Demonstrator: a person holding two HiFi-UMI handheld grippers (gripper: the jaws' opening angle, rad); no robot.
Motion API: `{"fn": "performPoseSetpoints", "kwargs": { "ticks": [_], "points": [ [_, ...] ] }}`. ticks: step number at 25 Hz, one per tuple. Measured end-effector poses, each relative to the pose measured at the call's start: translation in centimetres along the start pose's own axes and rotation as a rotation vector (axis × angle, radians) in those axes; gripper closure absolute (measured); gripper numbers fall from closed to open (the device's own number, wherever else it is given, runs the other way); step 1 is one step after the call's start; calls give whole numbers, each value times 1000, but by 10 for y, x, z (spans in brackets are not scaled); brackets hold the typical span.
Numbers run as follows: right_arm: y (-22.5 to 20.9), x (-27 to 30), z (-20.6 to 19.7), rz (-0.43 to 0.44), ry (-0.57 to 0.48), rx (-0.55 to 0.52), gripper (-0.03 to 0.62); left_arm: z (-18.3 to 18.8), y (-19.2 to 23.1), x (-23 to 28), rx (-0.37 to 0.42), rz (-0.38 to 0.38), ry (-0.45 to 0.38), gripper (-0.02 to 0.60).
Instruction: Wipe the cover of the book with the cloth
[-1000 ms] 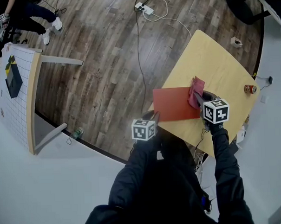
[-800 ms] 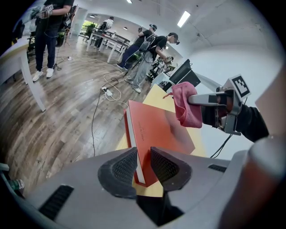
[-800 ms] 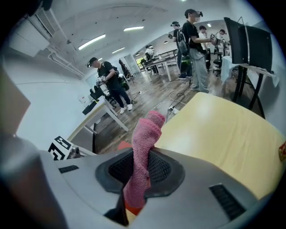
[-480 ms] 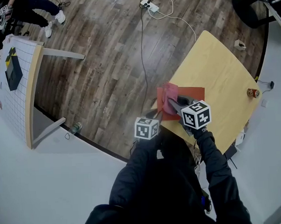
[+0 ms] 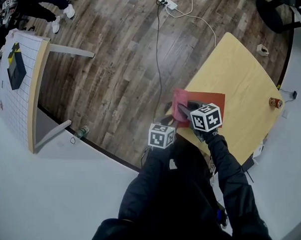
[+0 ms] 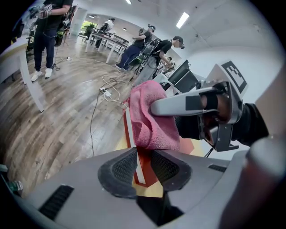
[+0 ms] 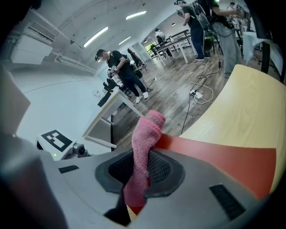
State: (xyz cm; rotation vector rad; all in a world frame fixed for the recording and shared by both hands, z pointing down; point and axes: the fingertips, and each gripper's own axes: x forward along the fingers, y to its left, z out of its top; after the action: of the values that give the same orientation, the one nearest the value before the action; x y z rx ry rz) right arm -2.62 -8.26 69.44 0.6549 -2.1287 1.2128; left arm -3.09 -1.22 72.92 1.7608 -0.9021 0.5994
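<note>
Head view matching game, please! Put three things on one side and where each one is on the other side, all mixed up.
Things:
1 cloth
2 book
3 table

Places:
a under the book
b pinched by the fingers of the right gripper
c its edge between the fingers of the left gripper

Pairs: 1-b, 2-c, 3-a
</note>
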Motion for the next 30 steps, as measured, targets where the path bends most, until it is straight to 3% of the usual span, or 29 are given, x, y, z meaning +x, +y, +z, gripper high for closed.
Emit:
{"fn": "performPoseSetpoints", "kwargs": {
  "ticks": [8,30],
  "points": [
    [-15,-1,-14,-59,47,-37,517,-1,2,0,3,5,5,468],
    [-62,-46,-35,-135,34,-1,517,-1,0,2,16,2,24,468]
  ]
}}
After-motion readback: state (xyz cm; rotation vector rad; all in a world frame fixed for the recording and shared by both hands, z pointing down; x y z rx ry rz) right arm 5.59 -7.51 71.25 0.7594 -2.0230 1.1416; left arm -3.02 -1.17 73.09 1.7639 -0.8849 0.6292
